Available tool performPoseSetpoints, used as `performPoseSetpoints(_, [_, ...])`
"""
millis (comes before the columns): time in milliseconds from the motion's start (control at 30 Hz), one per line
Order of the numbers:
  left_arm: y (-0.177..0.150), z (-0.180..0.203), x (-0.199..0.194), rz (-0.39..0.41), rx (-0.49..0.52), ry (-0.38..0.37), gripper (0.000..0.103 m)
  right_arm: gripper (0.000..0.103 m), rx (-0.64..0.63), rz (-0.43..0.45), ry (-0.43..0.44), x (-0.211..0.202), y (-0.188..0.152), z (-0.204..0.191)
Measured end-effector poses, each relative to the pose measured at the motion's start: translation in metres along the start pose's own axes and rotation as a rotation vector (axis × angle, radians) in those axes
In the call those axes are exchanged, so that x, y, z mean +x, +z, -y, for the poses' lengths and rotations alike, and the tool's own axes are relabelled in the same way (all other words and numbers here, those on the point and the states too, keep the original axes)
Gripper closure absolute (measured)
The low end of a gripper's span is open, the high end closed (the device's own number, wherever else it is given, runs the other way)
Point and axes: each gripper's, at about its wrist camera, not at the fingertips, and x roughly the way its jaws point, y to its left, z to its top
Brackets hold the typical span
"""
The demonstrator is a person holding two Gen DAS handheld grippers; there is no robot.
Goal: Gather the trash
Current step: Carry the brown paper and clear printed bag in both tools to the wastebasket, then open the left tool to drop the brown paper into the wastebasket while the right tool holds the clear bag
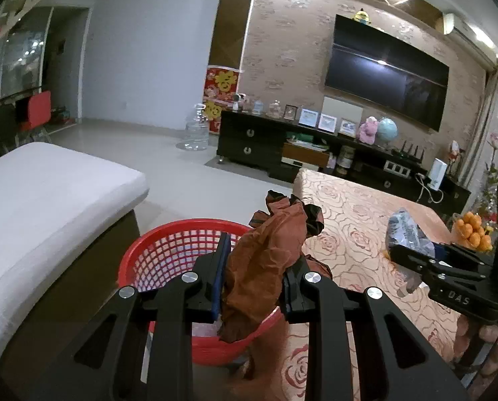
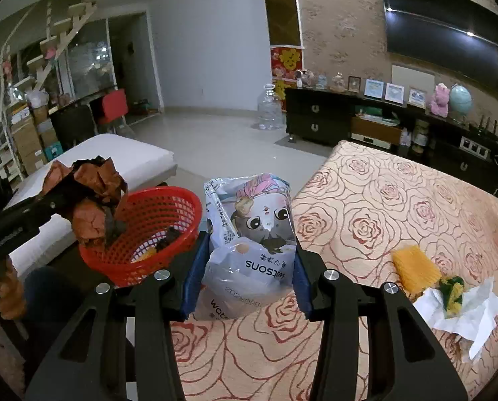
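Both hands are mid-carry, each bringing a piece of trash toward the red basket (image 1: 168, 254), which sits low between the white cushion (image 1: 48, 200) on the left and the rose-patterned table (image 2: 399, 207) on the right.

The left gripper (image 1: 255, 267) is clamped on a crumpled brown paper (image 1: 265, 254) and holds it over the basket's right rim. The right gripper (image 2: 245, 267) is clamped on a white plastic packet (image 2: 252, 234) printed with a cartoon cat, raised above the table's near left edge, just right of the basket.

The basket already has a few scraps at its bottom (one yellowish, one dark).

The step in hand looks like delivery. Next, I judge, each load must hang fully inside the rim before its jaws part; the paper seems closer.

A yellow sponge (image 2: 416, 267), a yellow-green scrap (image 2: 451, 295) and a white tissue (image 2: 466, 317) lie on the table's right side, not yet collected.
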Motion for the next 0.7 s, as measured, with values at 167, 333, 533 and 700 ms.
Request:
performPoseSetpoints(167, [0.000, -0.008, 0.005, -0.009, -0.012, 0.029, 0.079, 0.059, -0.008, 0.009, 0.018, -0.001, 0.004, -0.010])
performPoseSetpoints(333, [0.001, -0.020, 0.014, -0.024, -0.032, 0.068, 0.079, 0.059, 0.009, 0.011, 0.045, 0.000, 0.008, -0.012])
performPoseSetpoints(533, [-0.002, -0.037, 0.029, -0.066, -0.057, 0.117, 0.079, 0.059, 0.008, 0.012, 0.062, 0.004, 0.011, -0.019])
performPoseSetpoints(700, [-0.009, -0.048, 0.041, -0.105, -0.064, 0.152, 0.079, 0.059, 0.004, 0.002, 0.069, 0.009, 0.011, -0.024])
